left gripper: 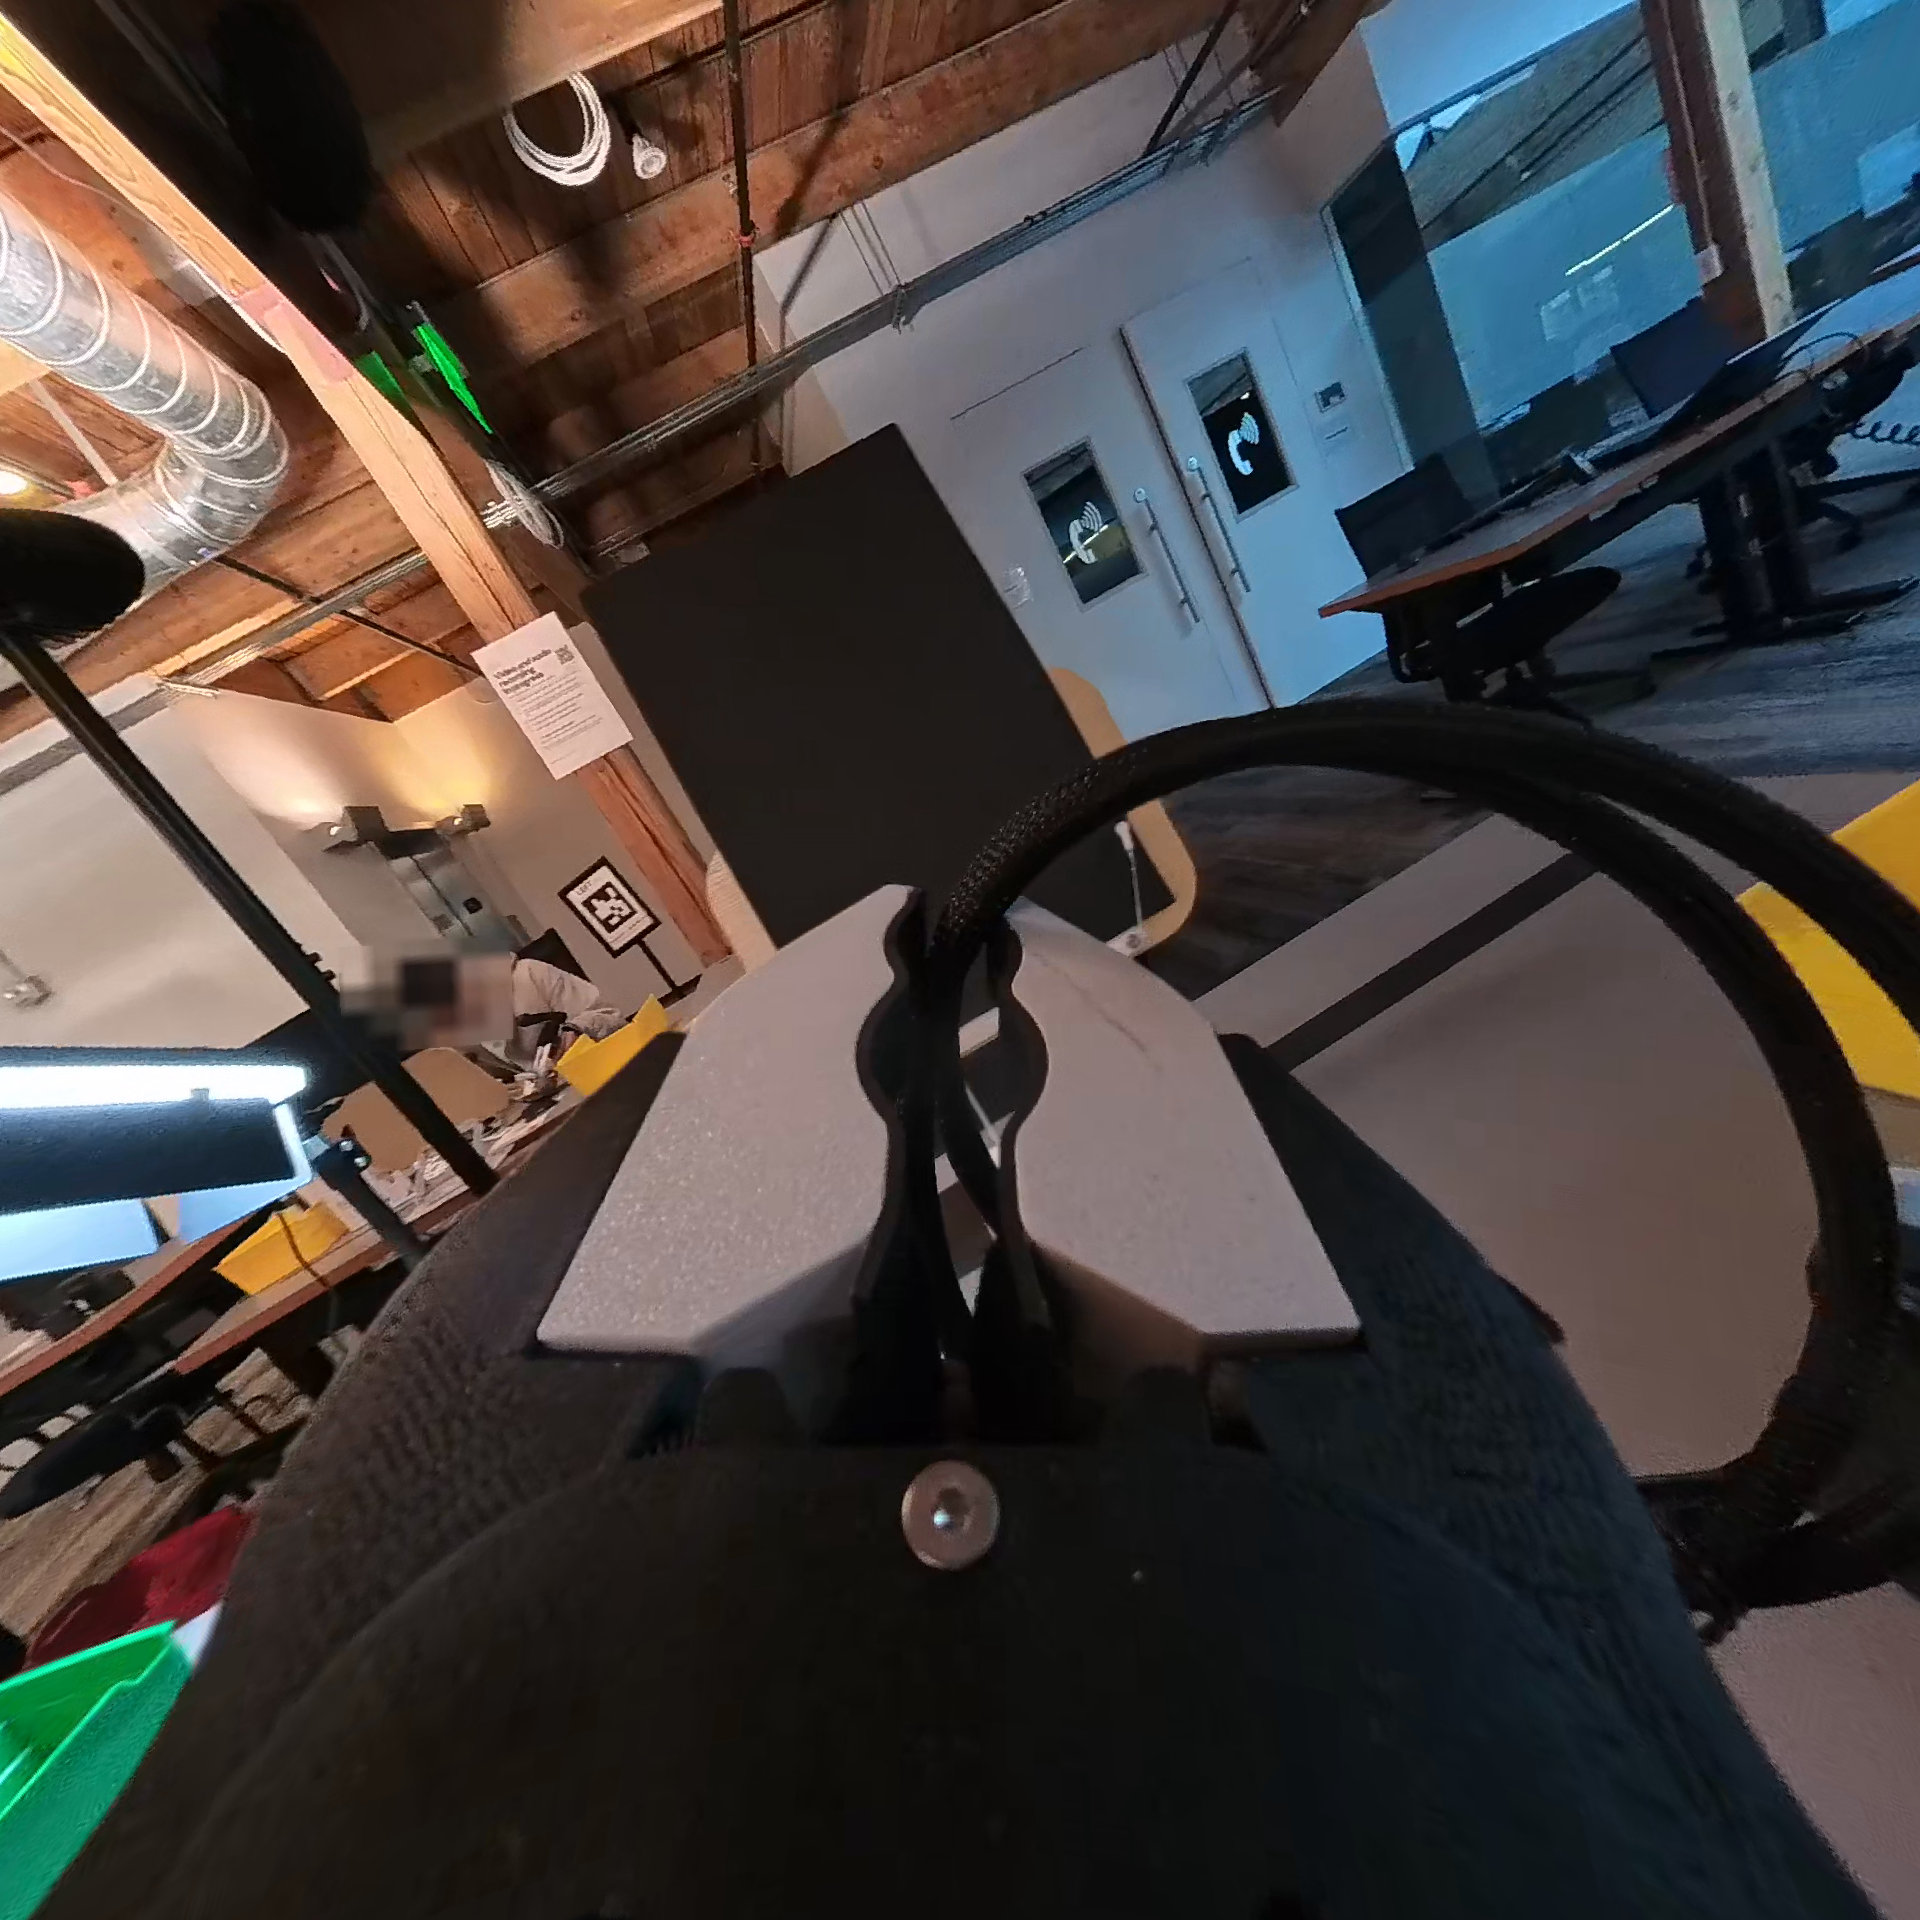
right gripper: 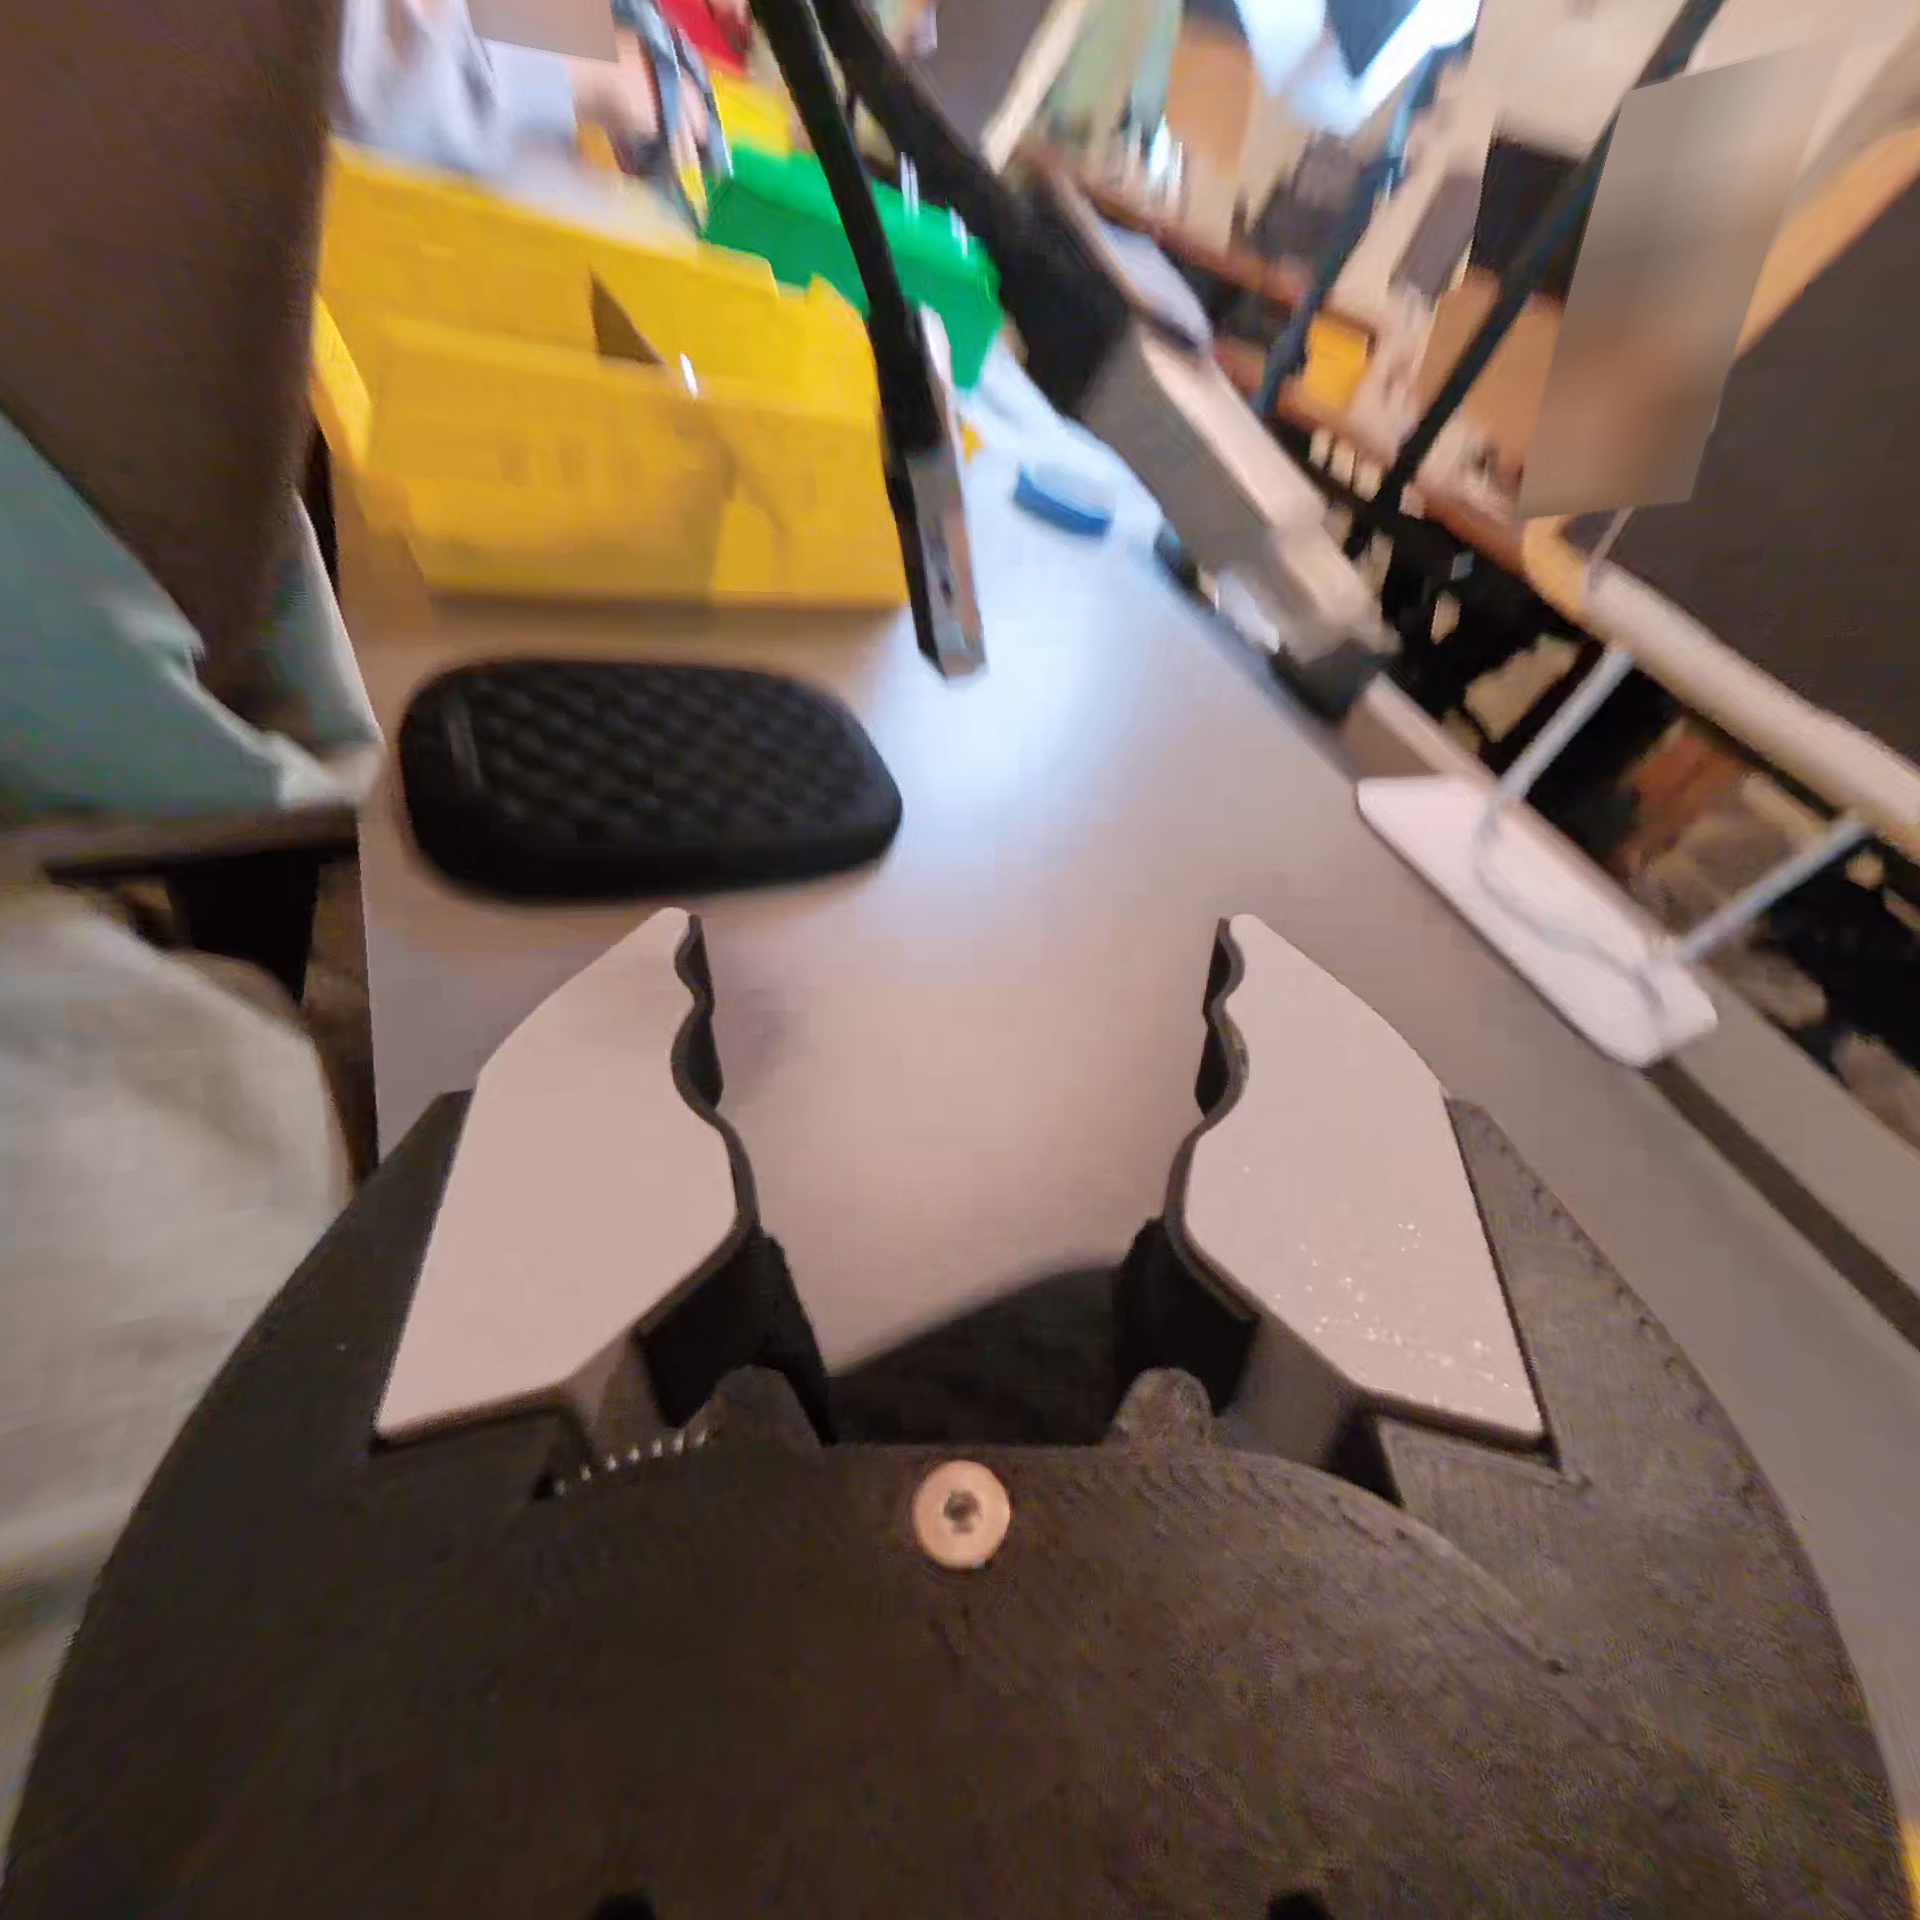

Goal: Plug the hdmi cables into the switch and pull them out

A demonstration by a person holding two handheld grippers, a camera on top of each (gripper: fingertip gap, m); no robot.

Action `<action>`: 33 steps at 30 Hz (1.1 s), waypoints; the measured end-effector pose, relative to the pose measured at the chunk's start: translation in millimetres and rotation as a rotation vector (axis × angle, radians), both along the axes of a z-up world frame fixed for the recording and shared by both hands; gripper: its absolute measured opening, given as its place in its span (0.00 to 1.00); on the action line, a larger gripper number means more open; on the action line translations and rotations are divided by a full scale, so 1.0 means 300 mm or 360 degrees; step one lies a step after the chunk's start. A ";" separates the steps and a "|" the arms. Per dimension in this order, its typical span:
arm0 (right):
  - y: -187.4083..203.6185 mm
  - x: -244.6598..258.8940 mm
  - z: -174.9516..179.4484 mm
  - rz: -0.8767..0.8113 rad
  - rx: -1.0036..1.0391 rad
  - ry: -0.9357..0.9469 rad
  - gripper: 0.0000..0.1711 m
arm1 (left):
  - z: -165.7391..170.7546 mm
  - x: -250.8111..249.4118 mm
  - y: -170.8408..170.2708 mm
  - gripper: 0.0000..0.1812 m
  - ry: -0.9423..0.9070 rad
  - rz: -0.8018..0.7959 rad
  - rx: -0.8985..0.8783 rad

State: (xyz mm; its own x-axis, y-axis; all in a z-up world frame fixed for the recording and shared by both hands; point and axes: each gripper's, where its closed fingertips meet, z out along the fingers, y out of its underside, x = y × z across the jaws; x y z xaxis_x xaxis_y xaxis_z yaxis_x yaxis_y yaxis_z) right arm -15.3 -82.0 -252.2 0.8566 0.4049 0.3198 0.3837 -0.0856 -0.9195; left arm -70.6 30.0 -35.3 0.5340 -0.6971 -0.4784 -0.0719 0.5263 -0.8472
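My left gripper [left gripper: 961,935] is tilted up toward the room and is shut on a black braided HDMI cable [left gripper: 1558,790], which arcs out of the jaws and loops down to the right. My right gripper [right gripper: 956,956] is open and empty, held over the grey table [right gripper: 1039,852]. In the right wrist view a black cable hangs down from above with its metal HDMI plug [right gripper: 945,561] dangling over the table, beyond my open fingers. I cannot pick out the switch in either view.
A black textured pad [right gripper: 644,774] lies at the table's left edge. Yellow bins [right gripper: 603,416] and a green bin [right gripper: 831,229] stand behind it. A small blue object [right gripper: 1065,499], a grey bar [right gripper: 1195,447] and a white stand base [right gripper: 1538,904] lie to the right. A person's sleeve [right gripper: 125,1195] is at left. The grippers' ends are close to 25 centimeters from one another.
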 end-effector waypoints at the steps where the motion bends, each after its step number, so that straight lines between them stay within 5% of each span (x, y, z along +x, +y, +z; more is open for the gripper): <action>1: 0.030 -0.043 0.015 0.0041 0.0095 0.0043 0.54 | -0.003 0.014 -0.016 0.06 0.0000 -0.0021 -0.0005; 9: 0.179 -0.109 0.037 -0.0150 0.0497 0.0096 0.52 | -0.015 0.130 -0.223 0.06 0.0021 -0.0332 0.0023; 12: 0.163 -0.072 0.056 -0.0241 0.0592 -0.0029 0.38 | -0.033 0.184 -0.323 0.06 0.0070 -0.0545 0.0022; 14: 0.137 -0.047 0.069 -0.0272 0.0631 -0.0057 0.13 | -0.061 0.220 -0.380 0.09 0.0143 -0.0681 0.0030; 16: 0.115 -0.025 0.076 -0.0265 0.0642 0.0006 0.13 | -0.092 0.241 -0.401 0.16 0.0243 -0.0740 0.0104; 22: 0.058 0.057 0.134 -0.0053 0.0546 0.0966 0.13 | -0.155 0.160 -0.285 0.28 0.0242 -0.0672 0.0148; 24: 0.033 0.062 0.158 0.0132 0.0455 0.1312 0.13 | -0.217 0.113 -0.244 0.29 0.0138 -0.0751 -0.0044; 27: 0.011 0.065 0.184 0.0311 0.0430 0.1619 0.13 | -0.391 0.091 -0.199 0.33 -0.0007 -0.1000 -0.0694; 30: 0.020 0.024 0.163 0.0396 0.0280 0.1633 0.13 | -0.583 0.117 -0.229 0.35 0.0039 -0.1269 -0.1231; 33: 0.024 -0.016 0.146 0.0473 0.0144 0.1663 0.13 | -0.667 0.140 -0.303 0.33 0.0098 -0.1472 -0.1407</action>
State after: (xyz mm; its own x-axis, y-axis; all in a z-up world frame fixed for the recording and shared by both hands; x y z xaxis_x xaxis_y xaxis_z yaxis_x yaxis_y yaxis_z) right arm -20.3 -74.9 -208.5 0.5945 0.6522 -0.4704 -0.5967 -0.0343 -0.8017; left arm -28.6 -60.9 -235.4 -0.3237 -0.8872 0.3287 -0.0339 -0.3363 -0.9411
